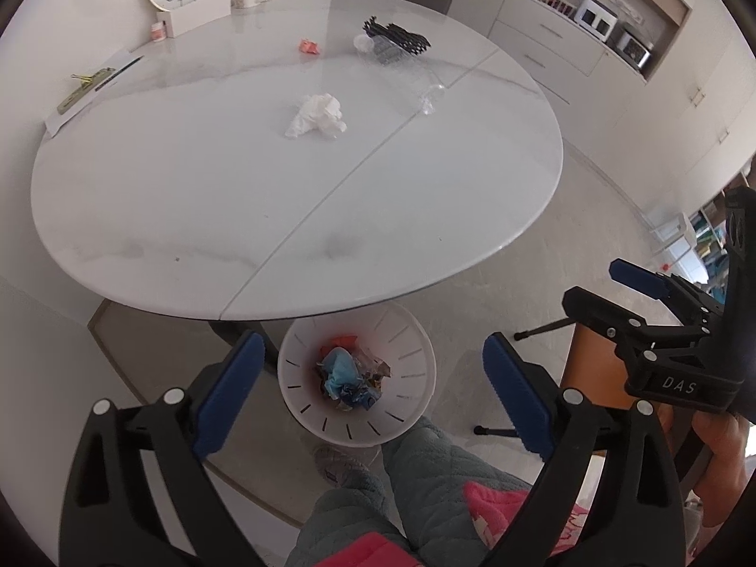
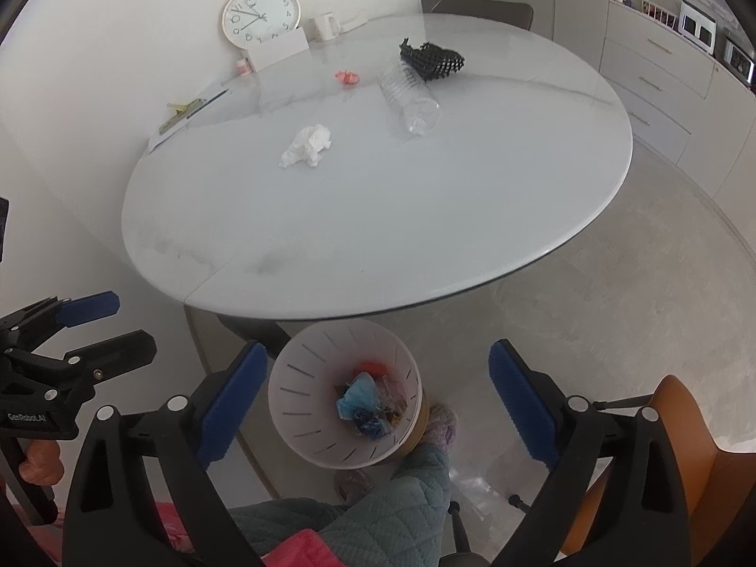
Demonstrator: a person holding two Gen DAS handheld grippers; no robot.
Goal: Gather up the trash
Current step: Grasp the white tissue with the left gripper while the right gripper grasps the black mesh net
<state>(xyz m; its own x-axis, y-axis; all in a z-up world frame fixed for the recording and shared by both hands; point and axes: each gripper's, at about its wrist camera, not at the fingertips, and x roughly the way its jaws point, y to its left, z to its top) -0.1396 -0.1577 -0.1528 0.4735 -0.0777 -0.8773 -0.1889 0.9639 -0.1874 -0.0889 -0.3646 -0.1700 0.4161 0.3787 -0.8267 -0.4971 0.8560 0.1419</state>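
A white trash bin (image 1: 406, 406) (image 2: 302, 406) stands on the floor under the table's near edge, holding blue, red and clear scraps. On the round white table (image 1: 189, 198) (image 2: 425, 236) lie a crumpled white tissue (image 1: 317, 115) (image 2: 307, 144), a clear plastic bottle (image 1: 406, 71) (image 2: 410, 99), a black mesh piece (image 1: 399, 38) (image 2: 432, 60) and a small red wrapper (image 1: 309, 46) (image 2: 347, 77). My left gripper (image 1: 373, 392) (image 2: 101, 321) is open and empty above the bin. My right gripper (image 2: 378, 401) (image 1: 609, 288) is open and empty beside it.
A clock (image 2: 261, 15), mug (image 2: 324, 26), white card holder (image 2: 279, 49), small jar (image 2: 244, 65) and papers with a pen (image 2: 189, 111) sit at the table's far side. An orange chair (image 2: 680, 453) stands at right. Cabinets (image 2: 661, 71) line the right wall. The person's legs (image 2: 378, 515) are below.
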